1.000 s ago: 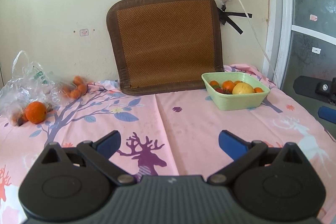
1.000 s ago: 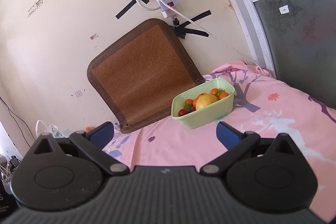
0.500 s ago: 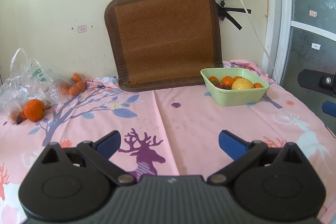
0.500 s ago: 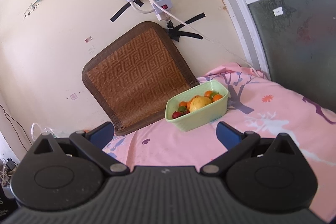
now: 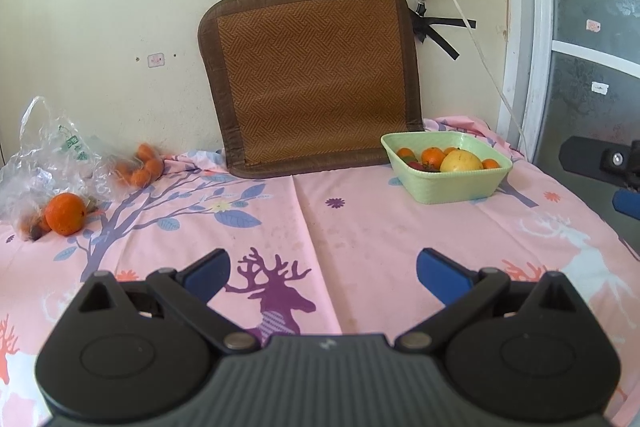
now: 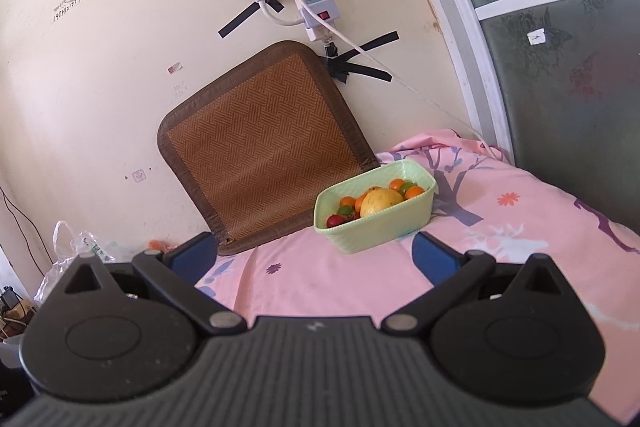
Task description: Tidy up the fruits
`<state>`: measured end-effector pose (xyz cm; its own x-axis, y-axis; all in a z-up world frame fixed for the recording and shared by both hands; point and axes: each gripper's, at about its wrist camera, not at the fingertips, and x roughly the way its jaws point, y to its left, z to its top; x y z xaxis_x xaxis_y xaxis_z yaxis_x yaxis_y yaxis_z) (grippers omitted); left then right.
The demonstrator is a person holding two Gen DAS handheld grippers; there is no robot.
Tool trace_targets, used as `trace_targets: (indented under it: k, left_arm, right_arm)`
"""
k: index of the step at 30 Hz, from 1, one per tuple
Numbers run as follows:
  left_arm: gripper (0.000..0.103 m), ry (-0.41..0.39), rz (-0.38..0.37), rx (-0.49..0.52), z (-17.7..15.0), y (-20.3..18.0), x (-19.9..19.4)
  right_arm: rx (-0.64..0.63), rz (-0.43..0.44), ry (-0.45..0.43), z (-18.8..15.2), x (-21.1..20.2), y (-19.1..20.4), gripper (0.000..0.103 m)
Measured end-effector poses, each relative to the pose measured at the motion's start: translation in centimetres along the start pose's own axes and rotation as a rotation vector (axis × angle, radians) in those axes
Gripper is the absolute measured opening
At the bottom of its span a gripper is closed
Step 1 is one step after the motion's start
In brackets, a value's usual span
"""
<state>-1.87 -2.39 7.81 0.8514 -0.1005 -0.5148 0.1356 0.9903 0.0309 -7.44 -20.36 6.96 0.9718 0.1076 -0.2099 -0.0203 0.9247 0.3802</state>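
Above the sheet's near edge the left gripper [image 5: 322, 269] and right gripper [image 6: 314, 253], both spread empty, have backed slightly from the bowl [image 5: 448, 187], leaving the orange [image 5: 65, 213] unsorted at the left edge.

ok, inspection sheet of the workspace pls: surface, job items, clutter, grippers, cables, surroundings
Surface: pink printed cloth, wrinkled at the back.
Job's things: green basket holding fruit; loose orange and small oranges at far left.
Clutter: clear plastic bag; woven mat leaning on wall.
Grippers: left gripper and right gripper open, empty.
Cables: power strip taped to wall, white cord hanging.
Surroundings: glass door at right.
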Motion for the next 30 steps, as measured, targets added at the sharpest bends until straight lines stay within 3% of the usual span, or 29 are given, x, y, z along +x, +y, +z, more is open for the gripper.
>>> trace_targets:
  k: [30]
  left_arm:
    - [0.103,0.031,0.026,0.028,-0.6,-0.8,1.1]
  right_arm:
    - [-0.027,-0.006,-0.011,-0.7,-0.3,0.4,0.103]
